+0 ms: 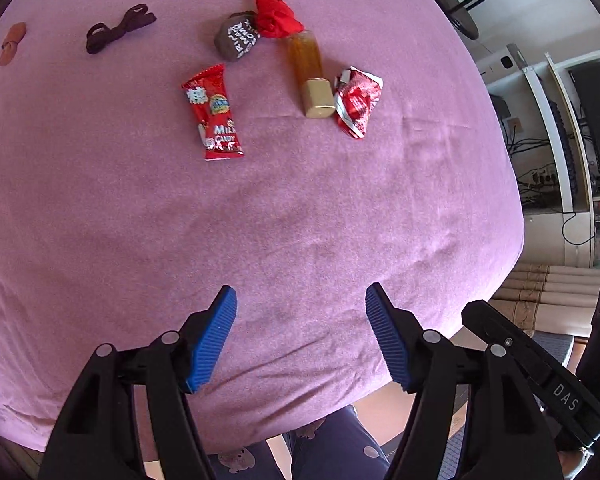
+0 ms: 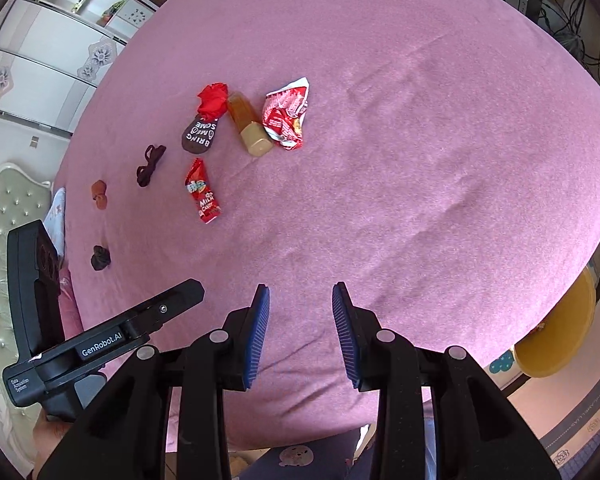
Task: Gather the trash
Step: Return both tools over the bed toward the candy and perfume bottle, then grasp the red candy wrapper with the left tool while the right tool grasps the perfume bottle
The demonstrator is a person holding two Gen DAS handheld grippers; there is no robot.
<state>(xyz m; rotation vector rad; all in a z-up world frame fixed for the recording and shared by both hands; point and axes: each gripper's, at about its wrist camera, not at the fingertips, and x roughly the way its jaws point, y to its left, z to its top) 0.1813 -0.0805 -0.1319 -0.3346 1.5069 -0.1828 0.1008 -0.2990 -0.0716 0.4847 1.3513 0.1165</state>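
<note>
Both the left gripper [image 1: 301,300] and right gripper [image 2: 300,296] hang empty with jaws apart above the pink cloth [image 1: 300,208]. The milk candy wrapper [image 1: 214,114] lies flat; the crumpled red wrapper [image 1: 356,102] touches the amber bottle [image 1: 310,74], so a careless pinch could roll that bottle away.

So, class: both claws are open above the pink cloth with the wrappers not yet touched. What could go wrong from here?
1. The crumpled red-and-white wrapper lies against the amber bottle with the gold cap; grabbing it may roll the bottle.
2. The flat red milk-candy packet may slip, or the claw may pinch the pink cloth.
3. The grey printed sock could be mistaken for trash.
</note>
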